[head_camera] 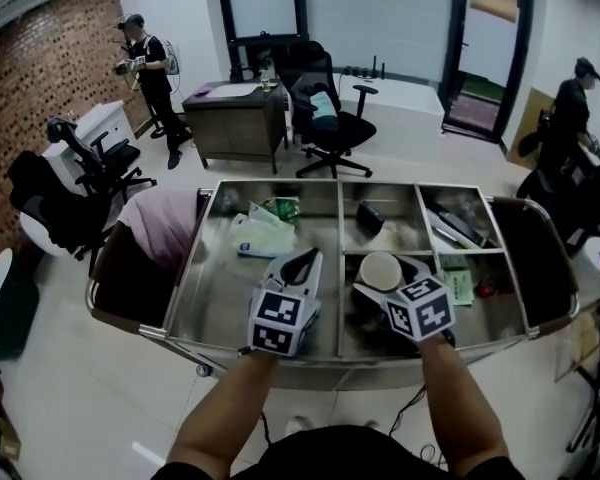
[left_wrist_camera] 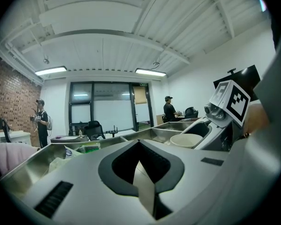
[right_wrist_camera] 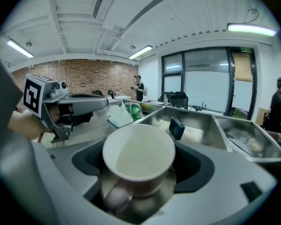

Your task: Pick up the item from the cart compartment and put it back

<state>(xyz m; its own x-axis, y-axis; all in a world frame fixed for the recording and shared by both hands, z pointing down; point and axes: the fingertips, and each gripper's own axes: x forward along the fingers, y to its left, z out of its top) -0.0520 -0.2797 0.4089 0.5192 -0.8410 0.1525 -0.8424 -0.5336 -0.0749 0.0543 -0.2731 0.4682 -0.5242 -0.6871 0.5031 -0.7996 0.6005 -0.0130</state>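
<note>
- My steel cart (head_camera: pixel 310 371) fills the foreground; a pink cloth (head_camera: pixel 165 223) is draped over its end at 9 o'clock.
- Clear plastic bags (head_camera: pixel 255 236) and a green packet (head_camera: pixel 285 208) lie in the large left compartment, at 11 o'clock of my left gripper (head_camera: pixel 305 260).
- A small black box (head_camera: pixel 369 218) leans in the far middle compartment, at 12 o'clock of the white cup (right_wrist_camera: pixel 138 156), with nothing between them.
- Loose tools (head_camera: pixel 455 226) crowd the far-right compartment; a green card (head_camera: pixel 460 286) lies in the near-right one.
- Beyond the cart, one person (head_camera: pixel 152 78) stands by the brick wall at 11 o'clock, another (head_camera: pixel 572 108) at 2 o'clock.
- Both my forearms reach forward side by side, marker cubes facing up.
- My left gripper's jaws are pressed together with nothing in them, over the left compartment.
- My right gripper (head_camera: pixel 390 276) is clamped on the cup, mouth up, handle toward me, at the near middle compartment; I cannot tell whether it touches the floor.
</note>
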